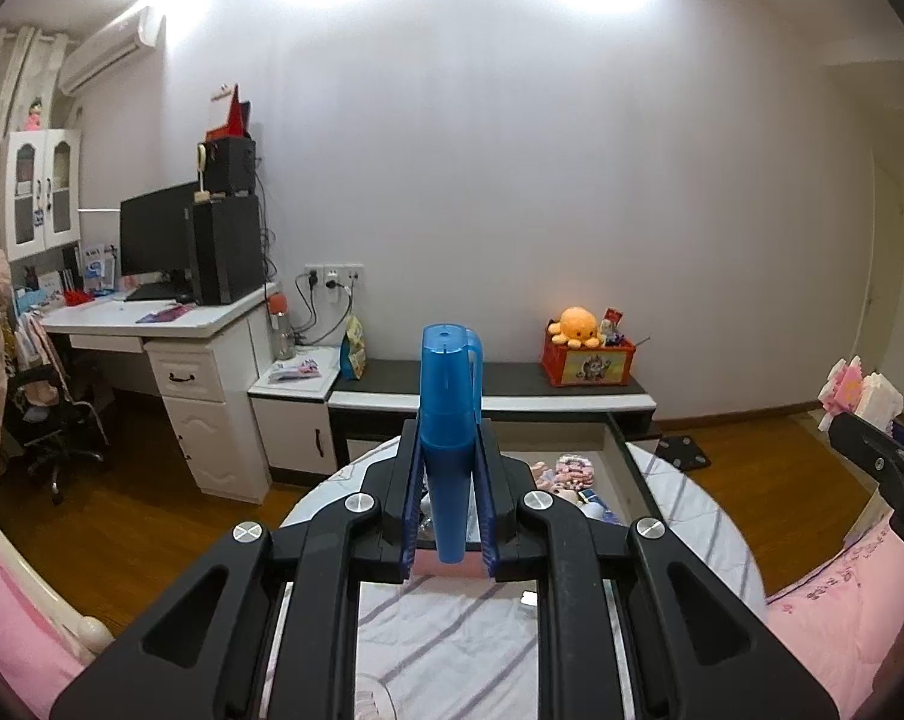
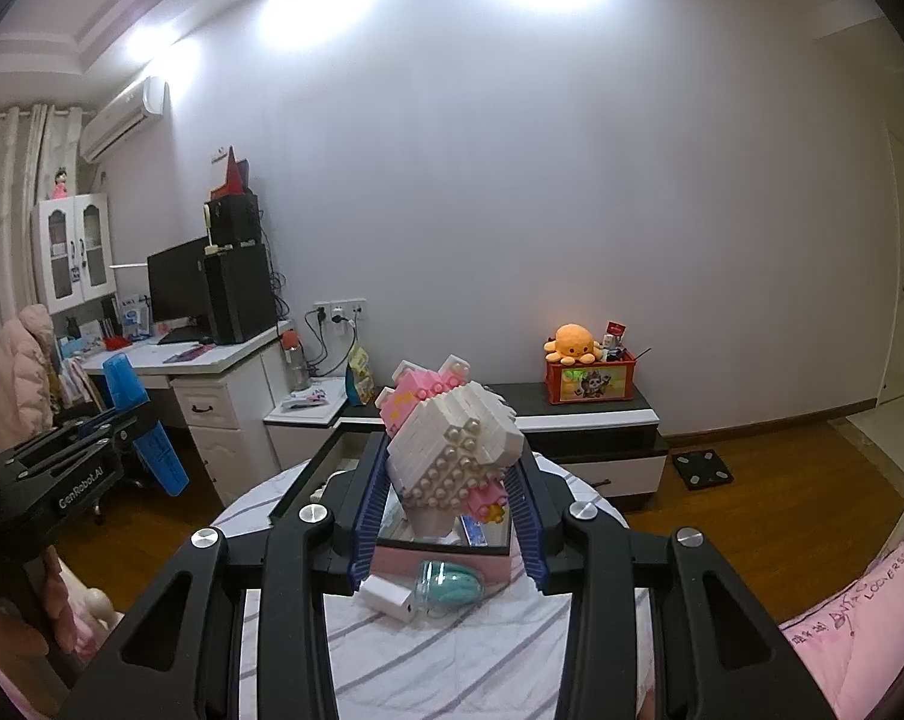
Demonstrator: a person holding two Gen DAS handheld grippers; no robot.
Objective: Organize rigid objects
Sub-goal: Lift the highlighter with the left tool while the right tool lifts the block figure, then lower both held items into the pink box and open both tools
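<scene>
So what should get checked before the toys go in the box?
1. Left tongs gripping the blue case: ok, pads pressed on both sides.
2. Right tongs gripping the pink and white brick model: ok, it sits tilted between the pads.
3. Open box in front of both tongs: ok, lying on the striped round table.
4. Room inside the box: cannot tell, small things already lie in it and the toys hide much of it.
5. White charger and teal item lying in front of the box: not ok, close under the right tongs.
</scene>
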